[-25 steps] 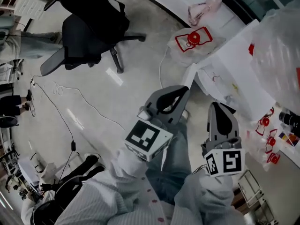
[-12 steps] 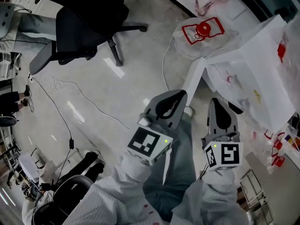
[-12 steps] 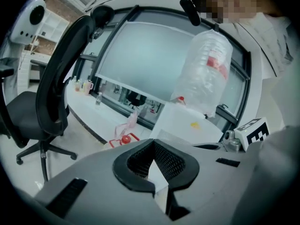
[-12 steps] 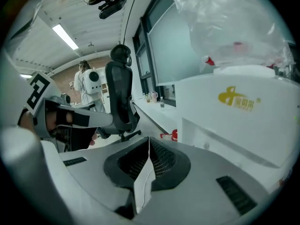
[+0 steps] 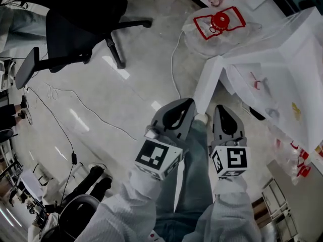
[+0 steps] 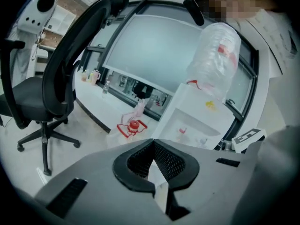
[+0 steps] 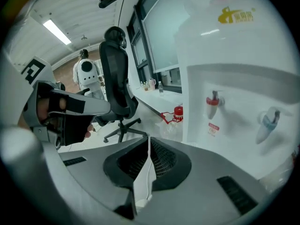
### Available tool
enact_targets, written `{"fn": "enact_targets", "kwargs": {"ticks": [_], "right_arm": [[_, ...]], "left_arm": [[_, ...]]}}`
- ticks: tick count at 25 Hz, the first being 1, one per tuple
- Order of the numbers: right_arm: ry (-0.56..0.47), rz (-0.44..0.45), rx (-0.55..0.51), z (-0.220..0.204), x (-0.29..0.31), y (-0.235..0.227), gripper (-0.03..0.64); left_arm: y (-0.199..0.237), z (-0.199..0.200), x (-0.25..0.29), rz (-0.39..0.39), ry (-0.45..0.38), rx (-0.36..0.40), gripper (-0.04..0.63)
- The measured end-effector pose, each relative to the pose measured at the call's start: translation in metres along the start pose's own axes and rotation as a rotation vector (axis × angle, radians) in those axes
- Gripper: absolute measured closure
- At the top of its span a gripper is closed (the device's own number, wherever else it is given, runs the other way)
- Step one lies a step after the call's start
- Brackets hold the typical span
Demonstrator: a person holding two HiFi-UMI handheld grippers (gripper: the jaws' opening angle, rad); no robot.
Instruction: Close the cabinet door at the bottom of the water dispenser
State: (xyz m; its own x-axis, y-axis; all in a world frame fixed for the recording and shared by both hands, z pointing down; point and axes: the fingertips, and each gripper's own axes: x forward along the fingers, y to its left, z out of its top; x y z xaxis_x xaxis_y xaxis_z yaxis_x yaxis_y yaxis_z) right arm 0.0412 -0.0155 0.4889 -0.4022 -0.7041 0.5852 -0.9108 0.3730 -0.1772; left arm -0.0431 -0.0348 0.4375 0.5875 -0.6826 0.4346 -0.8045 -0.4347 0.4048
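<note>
blocking water dispenser [image 7: 225, 78] base, right hand-held gripper [image 7: 149, 142]

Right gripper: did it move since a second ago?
Yes. Measured against the water dispenser, the right gripper has sunk lower and come closer. Its tip is now level with the dispenser's near lower edge.

Lower water dispenser [image 7: 234, 78] hidden behind the right hand-held gripper [image 7: 148, 142] in the right gripper view

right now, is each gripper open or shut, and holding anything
left gripper: closed, holding nothing
right gripper: closed, holding nothing
</note>
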Motion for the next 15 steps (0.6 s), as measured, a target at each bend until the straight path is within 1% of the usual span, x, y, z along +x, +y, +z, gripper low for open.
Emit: {"fn": "enact_targets", "kwargs": {"ticks": [5, 9, 15], "right_arm": [[0.048, 0.002, 0.003, -0.038, 0.028, -0.003, 0.601], [0.082, -0.014, 0.027, -0.067, 0.047, -0.009, 0.601], [0.152, -0.015, 0.031, -0.104, 0.074, -0.010, 0.601]], "left_arm": [[0.012, -0.031, 0.006, 0.004, 0.056, -0.009, 0.584], [0.019, -0.045, 0.010, 0.009, 0.069, -0.017, 0.584], [0.031, -0.063, 0.019, 0.011, 0.092, -0.022, 0.584]]}}
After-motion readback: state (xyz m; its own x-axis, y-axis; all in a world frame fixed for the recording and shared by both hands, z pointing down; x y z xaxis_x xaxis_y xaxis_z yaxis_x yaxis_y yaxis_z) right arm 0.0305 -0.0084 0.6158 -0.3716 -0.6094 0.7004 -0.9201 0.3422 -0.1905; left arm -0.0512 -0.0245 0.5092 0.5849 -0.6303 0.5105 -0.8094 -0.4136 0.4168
